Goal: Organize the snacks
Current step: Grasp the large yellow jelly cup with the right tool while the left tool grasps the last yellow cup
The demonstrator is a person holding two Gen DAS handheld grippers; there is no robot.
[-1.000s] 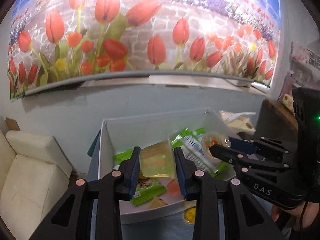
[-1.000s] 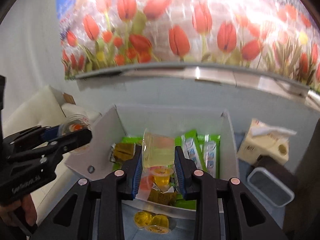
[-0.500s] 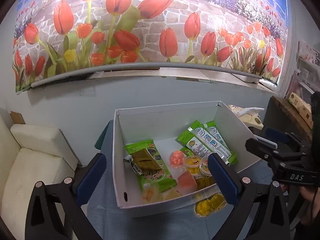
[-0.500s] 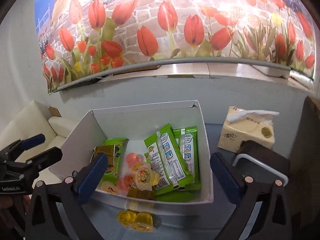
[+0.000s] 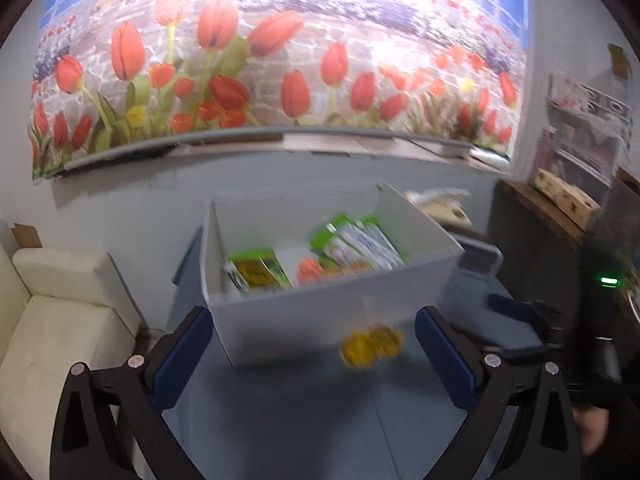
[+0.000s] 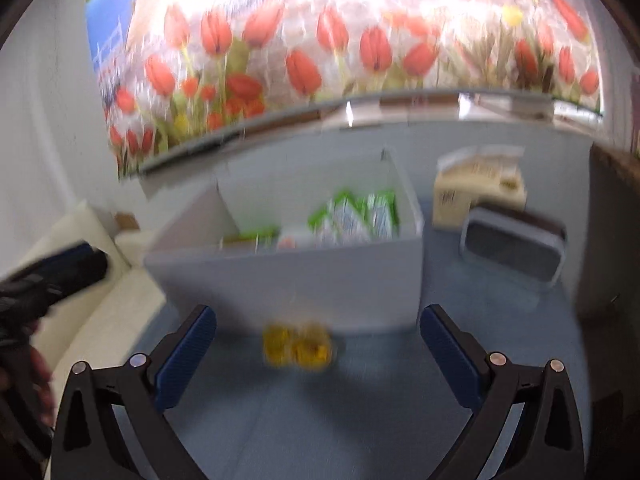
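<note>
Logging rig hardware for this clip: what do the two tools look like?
Both match: the left tool and right tool have black skeletal frames with triangular cutouts, silver rivets at the joints, and ribbed blue pads on the fingers. The left wrist view shows a green light on the right one's black body.

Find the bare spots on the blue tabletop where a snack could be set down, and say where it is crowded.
Bare blue table lies nearer than the yellow jelly cups, between them and the open right gripper. Another strip runs between the white box and the grey container. Inside the box, green packets crowd the floor.
</note>
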